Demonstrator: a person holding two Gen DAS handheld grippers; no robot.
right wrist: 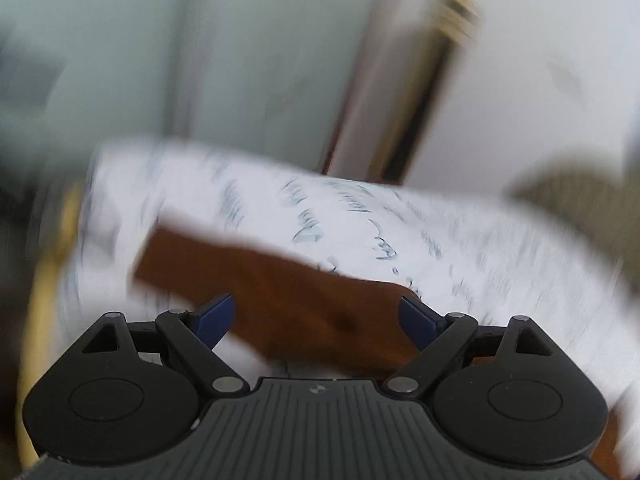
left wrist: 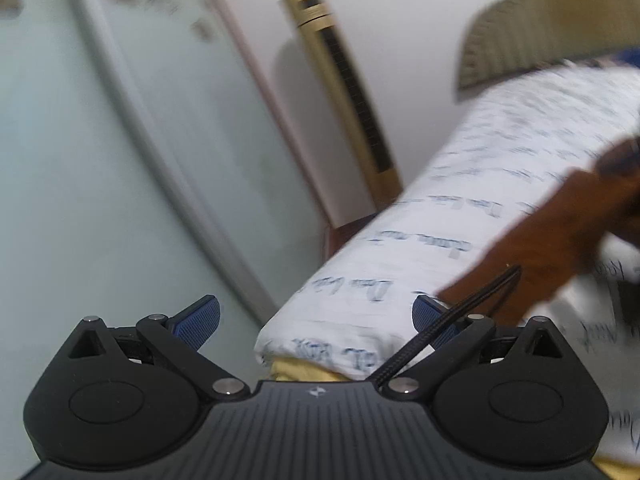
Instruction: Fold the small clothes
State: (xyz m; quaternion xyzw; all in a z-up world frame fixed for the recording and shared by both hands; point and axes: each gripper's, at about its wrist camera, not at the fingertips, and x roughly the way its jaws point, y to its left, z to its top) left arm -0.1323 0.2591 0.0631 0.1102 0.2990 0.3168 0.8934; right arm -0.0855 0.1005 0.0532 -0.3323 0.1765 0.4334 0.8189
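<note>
A brown garment (right wrist: 280, 284) lies on a bed with a white sheet printed with blue script (right wrist: 460, 248). My right gripper (right wrist: 318, 316) is open, its jaws wide apart just above the brown cloth's near part, holding nothing. My left gripper (left wrist: 316, 320) is open and empty at the bed's corner, raised off the sheet. The brown garment shows in the left wrist view (left wrist: 552, 240) to the right of that gripper, with a black drawstring (left wrist: 452, 328) crossing the right finger. Both views are motion-blurred.
A gold tower fan (left wrist: 344, 96) stands against the white wall beyond the bed. A pale glass sliding door (left wrist: 100, 160) fills the left. A woven headboard (left wrist: 552, 28) is at the far right. A yellow layer (left wrist: 304, 372) shows under the sheet.
</note>
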